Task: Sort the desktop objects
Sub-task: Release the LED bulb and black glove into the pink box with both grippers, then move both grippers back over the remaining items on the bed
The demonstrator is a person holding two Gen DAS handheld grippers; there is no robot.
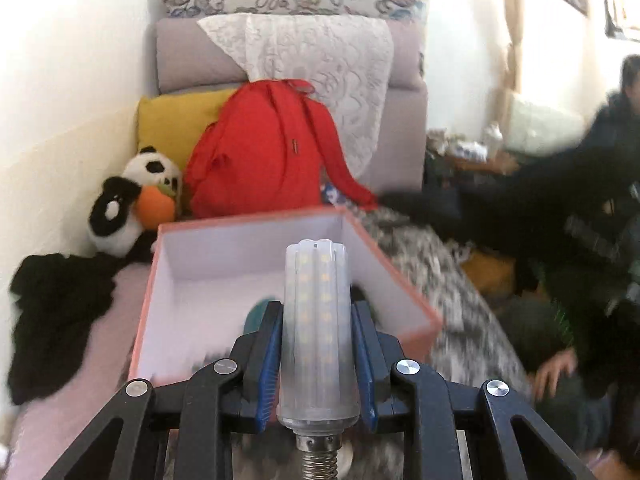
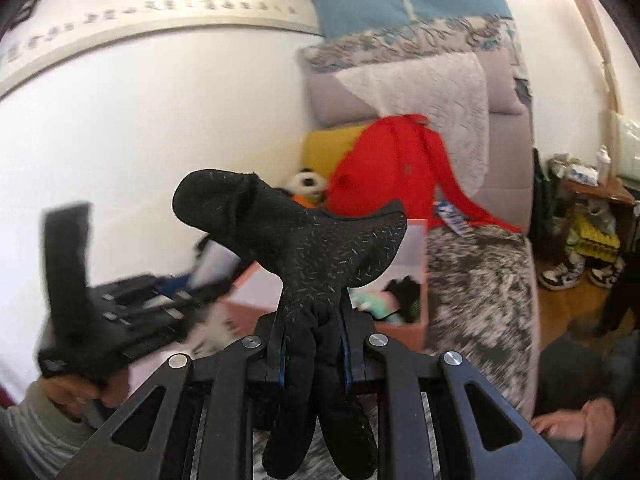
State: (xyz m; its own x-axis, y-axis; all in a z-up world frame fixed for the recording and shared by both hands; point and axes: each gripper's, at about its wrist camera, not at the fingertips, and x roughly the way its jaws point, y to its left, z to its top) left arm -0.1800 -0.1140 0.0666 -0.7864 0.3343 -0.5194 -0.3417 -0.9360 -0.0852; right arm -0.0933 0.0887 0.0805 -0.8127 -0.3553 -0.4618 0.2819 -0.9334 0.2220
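Corn-cob LED bulb clamped upright in the left gripper, blue pads pressing both sides, screw base toward the camera — held up in front of the pink open box, not yet inside. Black glove pinched in the right gripper at the base of its fingers, cuff end flopped upward, fingers dangling toward the lens; likewise carried above the box, not dropped. Already in the box: a pale green item and something dark beside it, too blurred to name. So, by the look of it, sorting partly done — two things in transit, both releases left. Beyond the box: red backpack, panda plush, black cloth on the bed, grey patterned blanket. Whether more remains to collect cannot be told.
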